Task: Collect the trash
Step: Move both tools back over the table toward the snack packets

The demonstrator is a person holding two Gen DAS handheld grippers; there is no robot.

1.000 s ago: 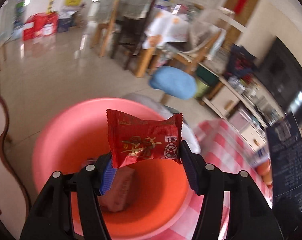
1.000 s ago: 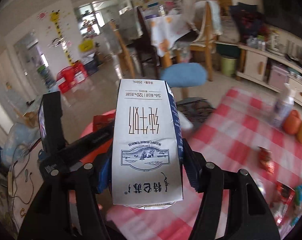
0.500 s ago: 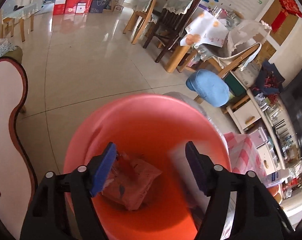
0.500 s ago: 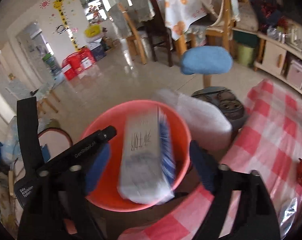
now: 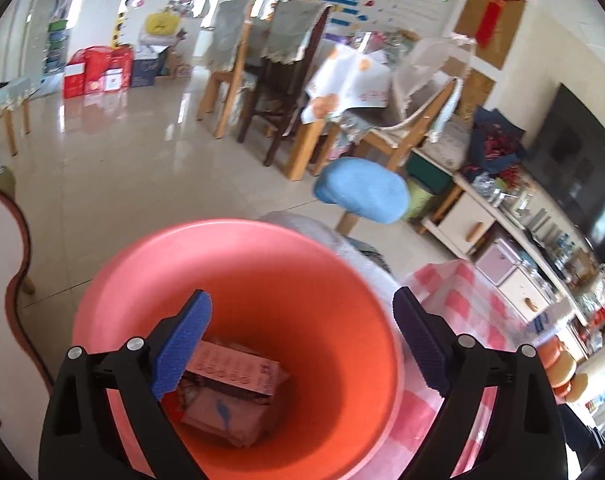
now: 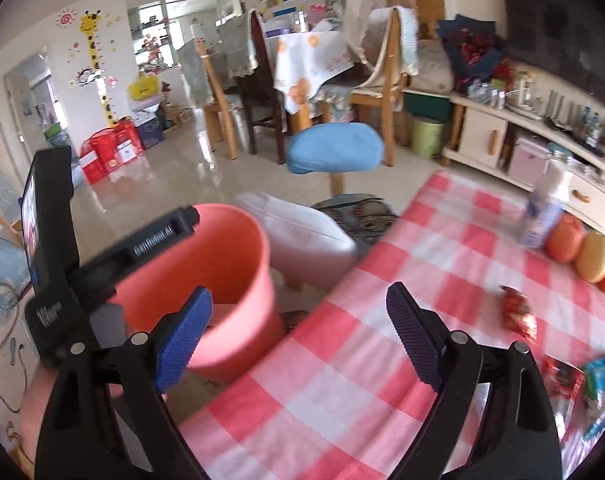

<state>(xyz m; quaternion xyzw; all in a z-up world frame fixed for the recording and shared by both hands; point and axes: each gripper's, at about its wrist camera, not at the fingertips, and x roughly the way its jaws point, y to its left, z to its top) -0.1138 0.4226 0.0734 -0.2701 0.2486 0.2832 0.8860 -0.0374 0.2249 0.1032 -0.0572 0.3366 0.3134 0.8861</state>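
1. Pink bin (image 5: 238,264): stood on the floor just beside the table edge; open at the top. Contents, as seen from the left wrist view: a pile of collected trash (image 5: 226,396) at the bottom, comprising a pinkish carton lying flat across other wrappers (individual pieces beneath it could not be told apart).

2. Left gripper (image 5: 300,344): held above the bin mouth, pointing down into it. Jaws had just been opening and stood spread wide, with nothing between the blue pads. Judged to be done with its drop.

3. Right gripper (image 6: 298,336): held over the near edge of the table, with the bin to its left side in that view. Jaws had likewise just been opening and stood spread wide, empty.

4. Table (image 6: 382,292): covered in a pink-and-white checked cloth. Trash left on it:
   - a red wrapper (image 6: 516,312), lying alone on the cloth, well apart from the bin;
   - a cluster of mixed wrappers (image 6: 582,384), red and teal, at the right edge of the view (count unclear, partly cut off).

5. Not trash, by appearance: a white bottle (image 6: 542,216) and several pieces of orange fruit (image 6: 566,238) at the far side of the table.

6. Status, as a judgement: part done. Several items were in the bin; at least the lone wrapper and the cluster remained to be fetched.
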